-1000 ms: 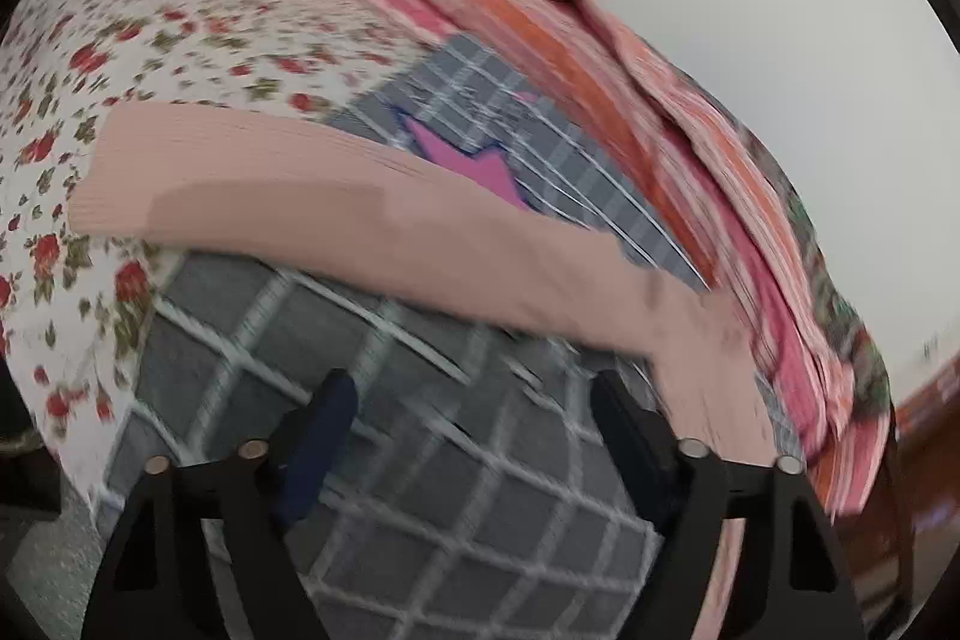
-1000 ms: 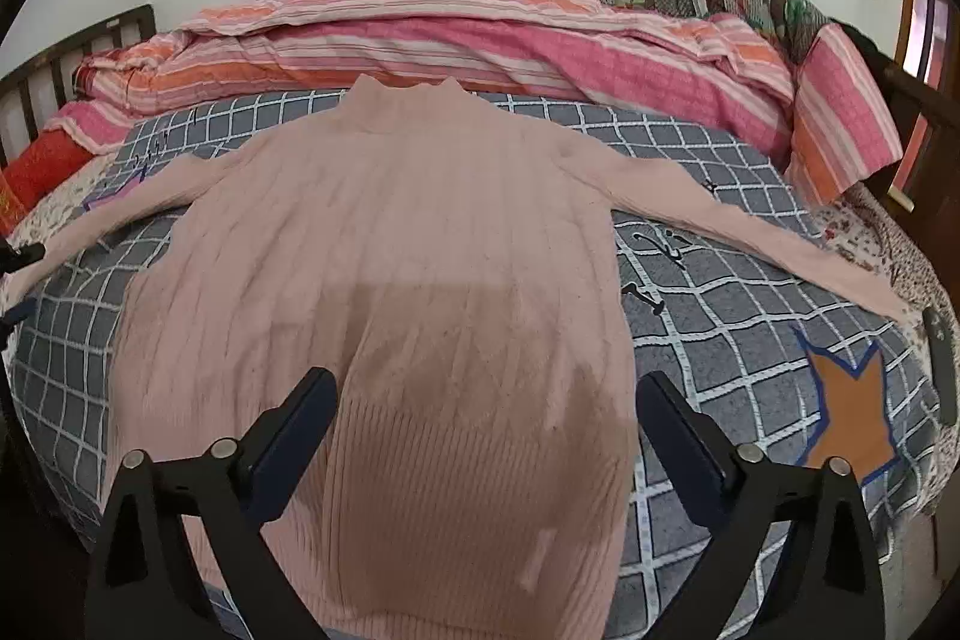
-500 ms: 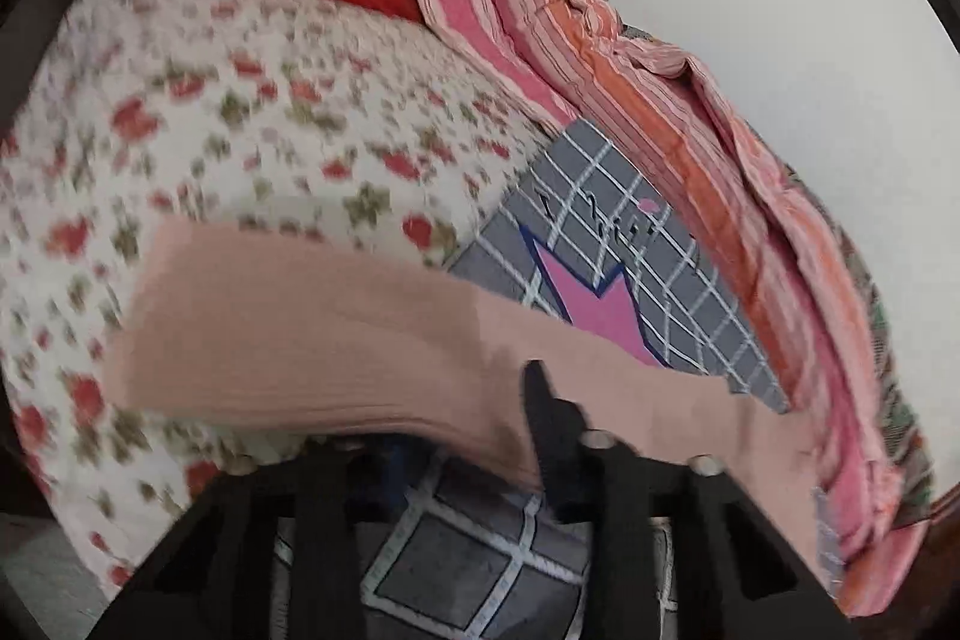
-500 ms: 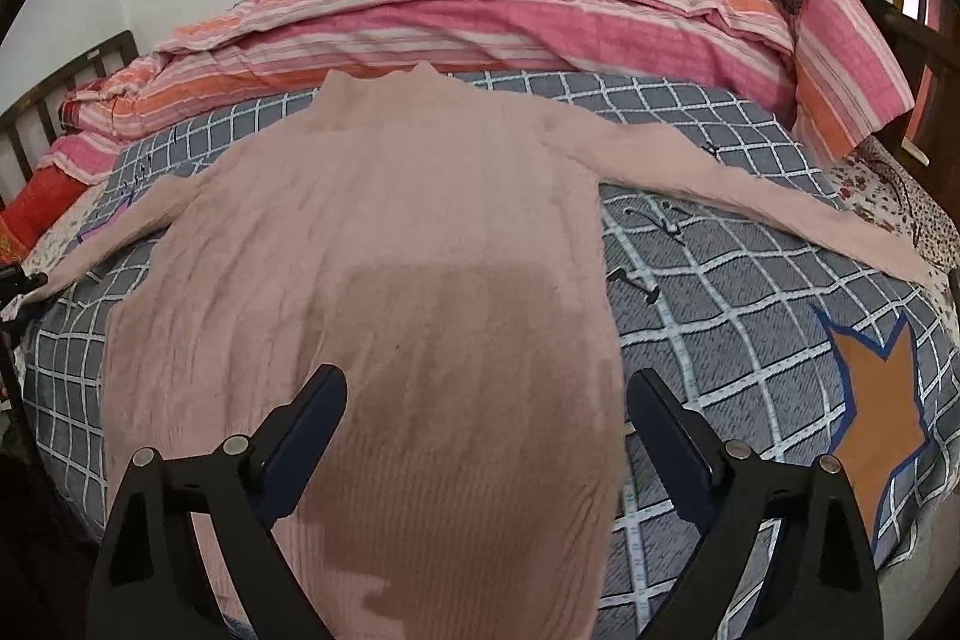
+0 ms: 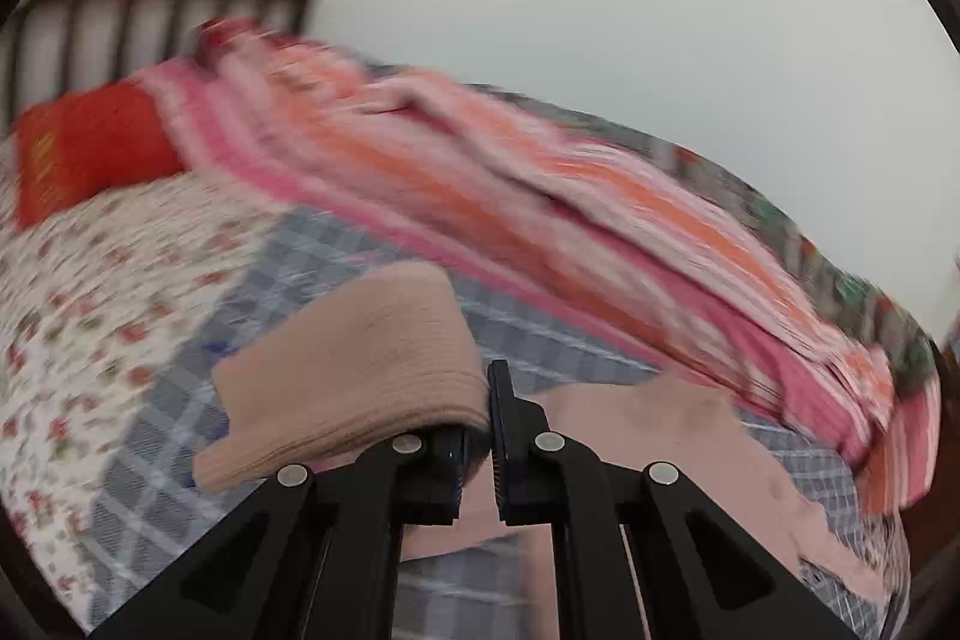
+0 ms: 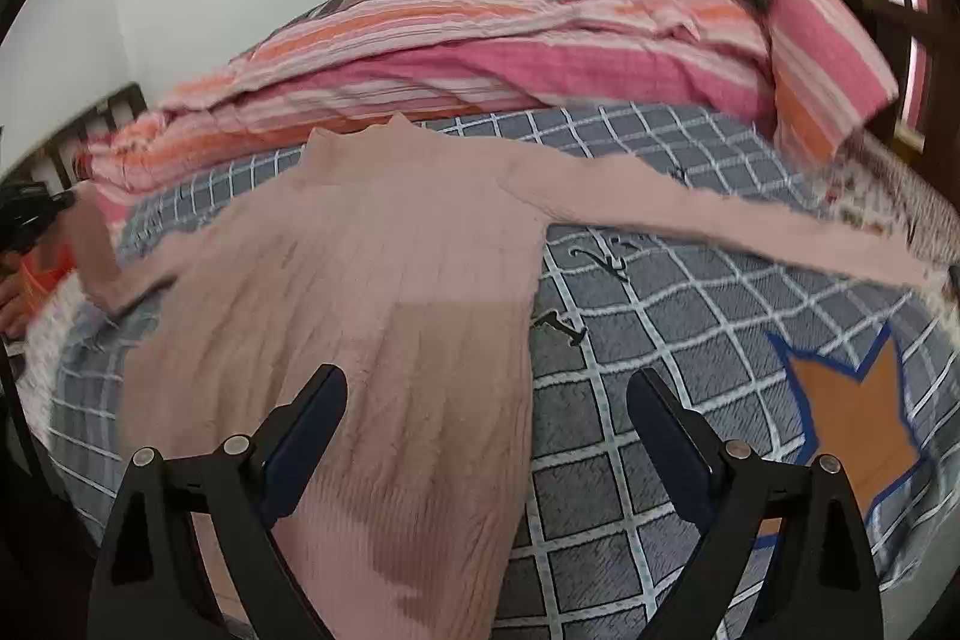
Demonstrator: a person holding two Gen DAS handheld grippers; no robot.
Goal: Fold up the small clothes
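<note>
While its two black jaws stand nearly together, the left gripper (image 5: pixel 477 436) pinches a fold of the pink sweater's sleeve (image 5: pixel 354 376), which drapes over the left jaw and hangs toward 9 o'clock in the left wrist view; the cloth between the pads is mostly hidden by the jaws themselves. Beyond it, at 12 to 3 o'clock, a striped pink and orange quilt (image 5: pixel 540 196) smears with motion blur, as do a red pillow (image 5: pixel 90 148) at 10 o'clock and a floral sheet (image 5: pixel 90 292) at 9 o'clock (the print cannot be read).

At the right wrist, the right gripper (image 6: pixel 486 430) has its jaws wide apart and nothing between them, poised over the hem side of the pink sweater (image 6: pixel 372 292), which lies flat on a grey checked blanket (image 6: pixel 660 340). One sleeve runs out toward 3 o'clock, its cuff cut off at the picture's edge; the other rises toward 9 o'clock, where the dark shape of the left gripper (image 6: pixel 30 214) holds it. A hand (image 6: pixel 15 304) beneath is only partly in frame. An orange star (image 6: pixel 852 418) patch sits at 4 o'clock.
</note>
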